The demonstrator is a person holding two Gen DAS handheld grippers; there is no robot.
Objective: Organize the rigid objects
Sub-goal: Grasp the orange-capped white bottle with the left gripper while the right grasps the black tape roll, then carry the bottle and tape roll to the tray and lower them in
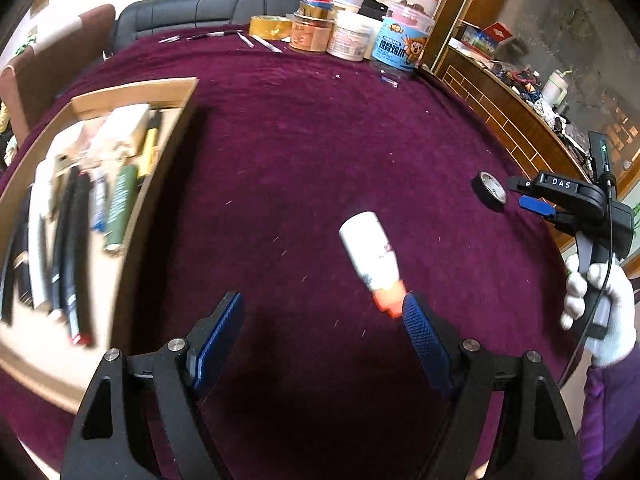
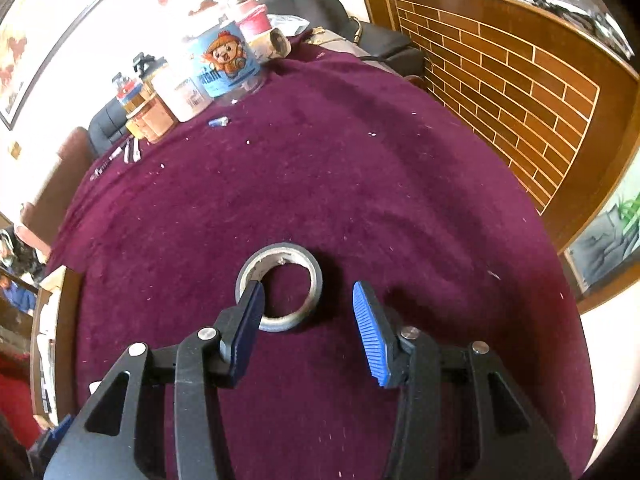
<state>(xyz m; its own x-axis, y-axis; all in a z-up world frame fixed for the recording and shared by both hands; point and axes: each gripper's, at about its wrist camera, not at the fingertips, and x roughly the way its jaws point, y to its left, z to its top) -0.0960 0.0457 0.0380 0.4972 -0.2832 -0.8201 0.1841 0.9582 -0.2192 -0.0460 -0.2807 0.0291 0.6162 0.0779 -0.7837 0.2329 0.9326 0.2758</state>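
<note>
Purple velvet-covered table (image 1: 320, 140), brick-patterned wooden wall (image 2: 520, 92) at two o'clock. One grey tape roll (image 2: 279, 286), one white orange-capped bottle (image 1: 370, 256). Left claw (image 1: 322, 316) and right claw (image 2: 308, 304) both spread, gripping nothing.

Left gripper (image 1: 322, 312): your jaws stand wide apart, blue pads facing each other, nothing between them.
Right gripper (image 2: 308, 304): your jaws are spread, left finger (image 2: 248, 316) dark in shadow, right finger (image 2: 370, 332) bright blue, tips angled down toward the surface.
Right hand (image 1: 600, 304): white-gloved, wrapped around your gripper's handle, purple sleeve at the wrist.
</note>
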